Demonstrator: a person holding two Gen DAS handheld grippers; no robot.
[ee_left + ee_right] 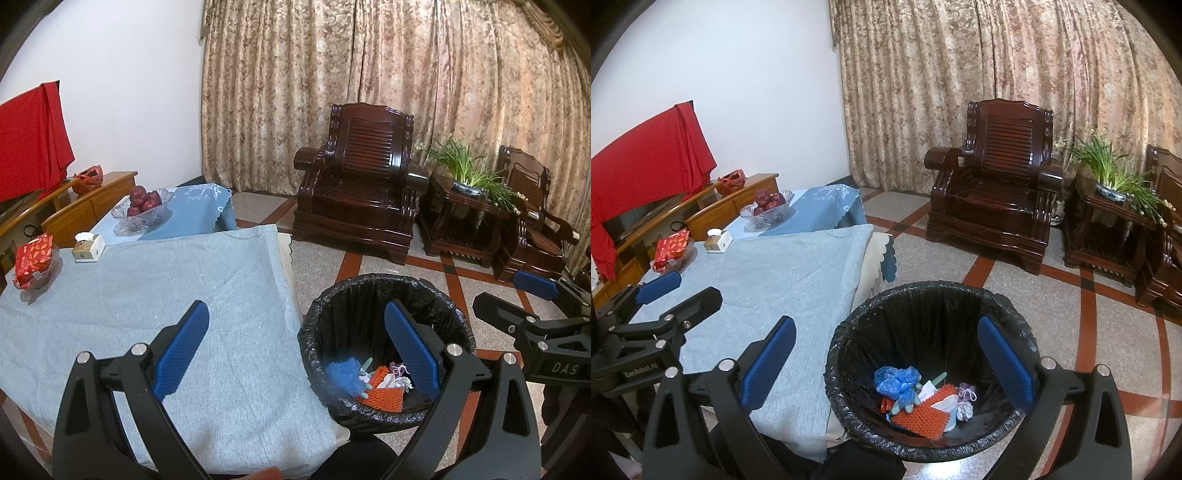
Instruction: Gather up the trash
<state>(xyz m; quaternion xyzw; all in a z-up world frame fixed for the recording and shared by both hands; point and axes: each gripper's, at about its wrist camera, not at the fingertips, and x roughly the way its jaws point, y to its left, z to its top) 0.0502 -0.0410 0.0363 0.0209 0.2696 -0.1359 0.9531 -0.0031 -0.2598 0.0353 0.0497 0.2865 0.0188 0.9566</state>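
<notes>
Nearest the left wrist camera, the left gripper (295, 350) hangs with its blue pads spread wide and nothing between them, one pad over the grey-clothed worktop (166, 295) and the other over the black-lined trash bin (314, 332); inside the bin lies the trash (369, 384), a blue crumpled piece, an orange mesh sheet and small white scraps; the near stretch of cloth shows no litter, so I judge the collecting largely done; at the far edge stand a red packet (35, 258), a tissue box (88, 247) and a bowl of apples (144, 205), which look like household things rather than rubbish; the right gripper (532, 295) shows at the right edge, apart from the bin.

Closest in the right wrist view, the right gripper (886, 362) is likewise spread and empty, poised above the bin (842, 350) without touching it; the trash (919, 395) rests on the bottom of the liner; the left gripper (676, 291) hovers over the worktop (783, 280), open too; little seems left to gather.
</notes>
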